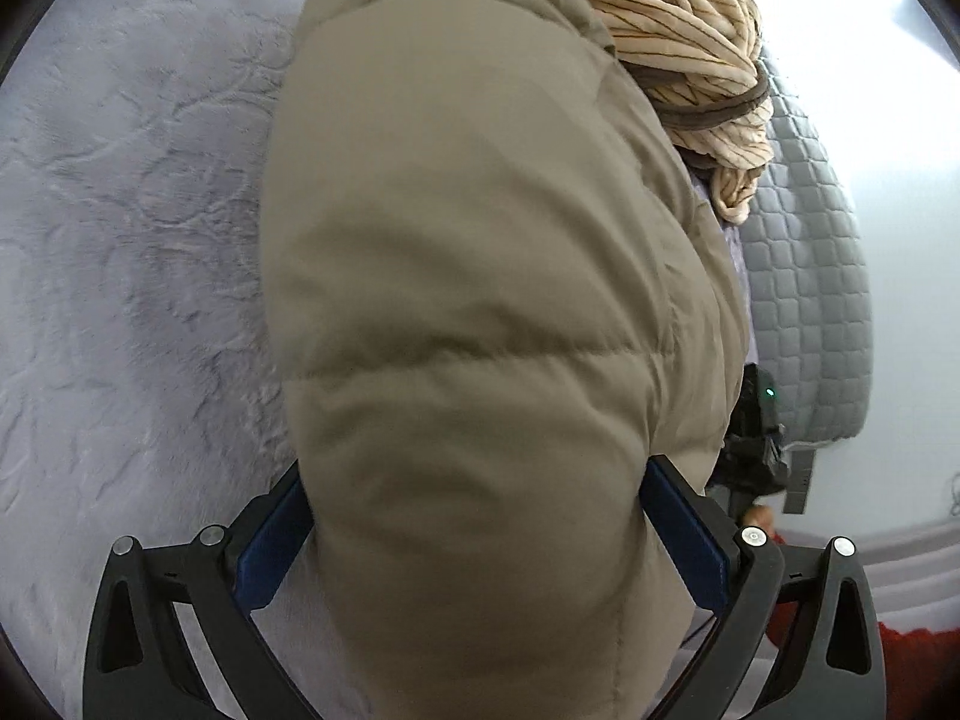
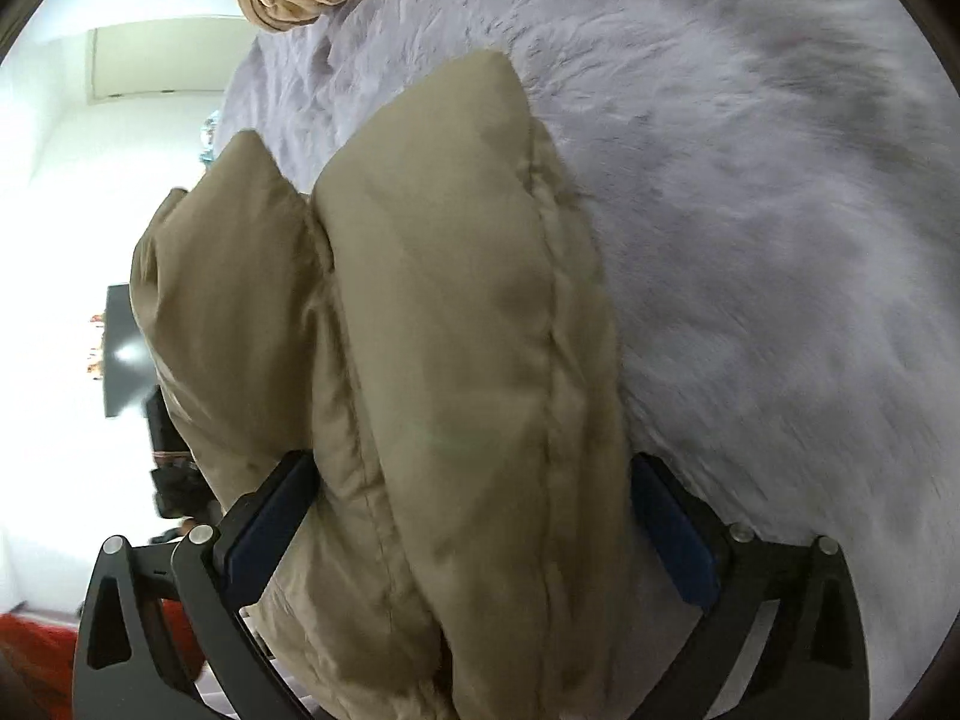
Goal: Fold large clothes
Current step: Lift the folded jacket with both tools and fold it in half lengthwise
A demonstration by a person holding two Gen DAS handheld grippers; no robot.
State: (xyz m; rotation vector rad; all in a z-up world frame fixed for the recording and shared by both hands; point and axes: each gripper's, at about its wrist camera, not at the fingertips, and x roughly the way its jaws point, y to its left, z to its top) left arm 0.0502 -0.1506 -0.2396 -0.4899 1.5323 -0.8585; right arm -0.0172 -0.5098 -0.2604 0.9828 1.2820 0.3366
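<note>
A khaki padded jacket [image 1: 480,330] lies on a pale grey plush blanket [image 1: 132,240] that covers a bed, and both wrist views look down along it from close range. The left gripper [image 1: 480,540] has its jaws spread wide with a thick quilted roll of the jacket filling the whole gap; the blue pads [image 1: 273,546] sit against the fabric on either side, so it looks clamped on the bulk, though how firmly cannot be read. The right gripper [image 2: 474,531] stands at its widest, with a doubled, seamed fold of the jacket between its jaws; whether its blue pads [image 2: 270,522] press the cloth or merely flank it cannot be told. Judging by the puffed channels and soft creases, the garment is light, springy and compressible; it will likely rebound when let go, and its smooth shell may slide on itself. The best hold is probably a stitched seam or hem edge, where the padding is thin, not the fat middle of a channel. A cream striped throw [image 1: 690,48] lies bunched at the far end of the bed, just beyond the jacket, beside a grey quilted cover [image 1: 804,300].
</note>
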